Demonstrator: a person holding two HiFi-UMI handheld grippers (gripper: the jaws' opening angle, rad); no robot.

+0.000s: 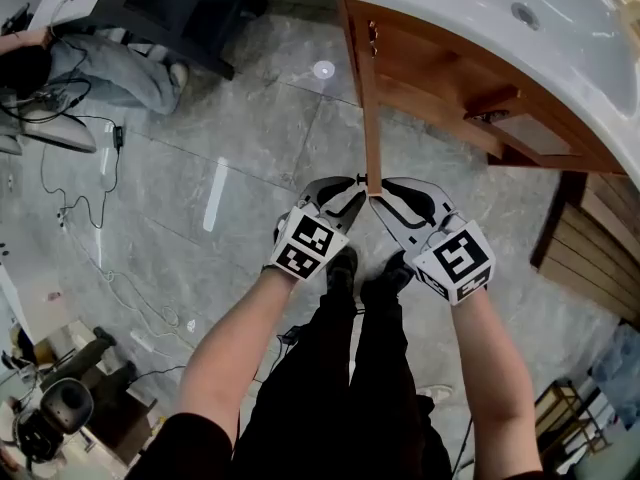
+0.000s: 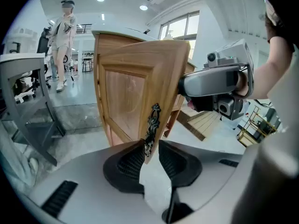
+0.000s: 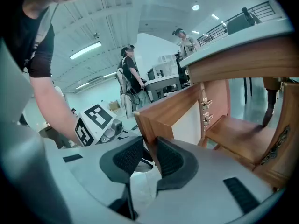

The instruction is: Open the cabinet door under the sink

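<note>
The wooden cabinet door (image 1: 372, 118) under the white sink (image 1: 480, 8) stands swung out towards me, edge-on from above. Both grippers meet at its free end. My left gripper (image 1: 358, 190) straddles the door's edge (image 2: 135, 78) at the dark ornate handle (image 2: 152, 125). Its left pad lies against the handle, while a sliver of floor shows beside the right pad, so the left gripper (image 2: 150, 146) is open. My right gripper (image 1: 378, 193) holds the same edge from the other side. In the right gripper view the gripper (image 3: 148, 146) is shut on the door (image 3: 173, 108).
The open cabinet (image 1: 470, 108) shows its inside shelf and hinges (image 3: 204, 111). A slatted wooden panel (image 1: 600, 248) lies at the right. A seated person (image 1: 110, 68) and floor cables (image 1: 60, 168) are at the far left. People stand behind (image 3: 131, 73).
</note>
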